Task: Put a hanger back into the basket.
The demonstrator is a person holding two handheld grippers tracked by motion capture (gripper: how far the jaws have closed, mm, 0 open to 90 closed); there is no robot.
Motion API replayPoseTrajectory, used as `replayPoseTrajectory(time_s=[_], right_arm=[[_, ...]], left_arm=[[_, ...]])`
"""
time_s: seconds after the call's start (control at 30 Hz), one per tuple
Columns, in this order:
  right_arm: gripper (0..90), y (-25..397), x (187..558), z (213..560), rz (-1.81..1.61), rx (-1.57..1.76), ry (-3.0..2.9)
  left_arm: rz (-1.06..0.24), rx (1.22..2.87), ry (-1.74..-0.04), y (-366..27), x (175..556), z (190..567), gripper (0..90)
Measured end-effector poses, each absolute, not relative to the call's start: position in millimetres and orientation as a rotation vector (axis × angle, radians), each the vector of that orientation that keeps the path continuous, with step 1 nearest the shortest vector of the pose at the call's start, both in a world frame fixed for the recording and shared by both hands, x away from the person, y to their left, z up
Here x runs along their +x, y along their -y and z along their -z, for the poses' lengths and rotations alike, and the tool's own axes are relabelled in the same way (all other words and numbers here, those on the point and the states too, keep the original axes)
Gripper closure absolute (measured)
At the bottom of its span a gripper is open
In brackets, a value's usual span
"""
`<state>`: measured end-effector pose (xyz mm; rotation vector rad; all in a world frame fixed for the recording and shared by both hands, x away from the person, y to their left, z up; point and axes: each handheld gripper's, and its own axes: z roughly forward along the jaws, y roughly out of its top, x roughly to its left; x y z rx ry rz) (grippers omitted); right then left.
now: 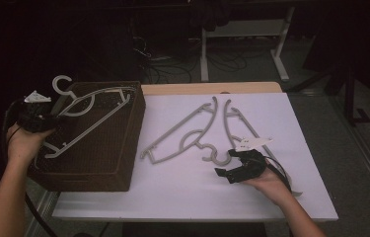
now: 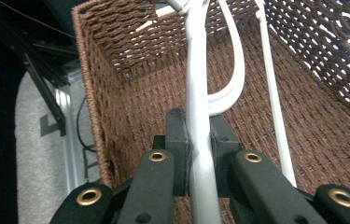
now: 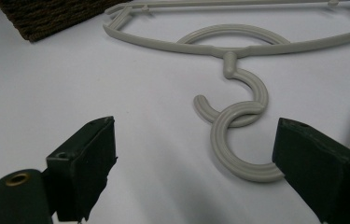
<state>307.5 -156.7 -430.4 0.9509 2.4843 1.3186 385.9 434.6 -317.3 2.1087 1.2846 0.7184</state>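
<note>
A grey plastic hanger (image 1: 93,106) lies slanted across the open top of a brown wicker basket (image 1: 98,153) at the table's left. My left gripper (image 1: 49,118) is shut on its bar; in the left gripper view the jaws (image 2: 199,135) clamp the grey bar (image 2: 196,84) above the basket's woven inside (image 2: 130,93). Two more grey hangers (image 1: 182,133) (image 1: 234,121) lie flat on the white table (image 1: 172,197), their hooks (image 3: 247,98) (image 3: 238,149) interlocked. My right gripper (image 1: 227,163) (image 3: 196,172) stands open just before those hooks, its right pad (image 3: 312,163) close beside the nearer hook.
The basket's corner (image 3: 46,18) sits at the far left in the right gripper view. A wooden strip (image 1: 212,88) runs along the table's back edge. Behind it stand white desk legs (image 1: 281,44) and floor cables (image 1: 172,64). Bare white tabletop lies in front of the hangers.
</note>
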Motion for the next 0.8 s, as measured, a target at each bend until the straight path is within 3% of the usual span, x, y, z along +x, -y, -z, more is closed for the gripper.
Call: replayPoseTrajectory(time_s=[0.4,0.6,0.73,0.8], right_arm=[[12.9,156.5,307.6,430.8,-1.317,0.947,-2.488],[12.9,156.3,307.7,430.8,-1.315,0.948,-2.488],[12.9,157.1,307.5,430.5,-1.316,0.948,-2.486],[12.9,157.6,307.9,430.7,-1.317,0.950,-2.483]], left_arm=[[-0.683,2.143,-1.283,-436.6,386.5,347.6,81.8],[-0.594,2.167,-1.333,-426.8,391.0,360.8,80.6],[-0.592,2.179,-1.383,-427.1,390.9,364.4,71.7],[-0.586,2.167,-1.398,-426.8,390.3,363.6,62.5]])
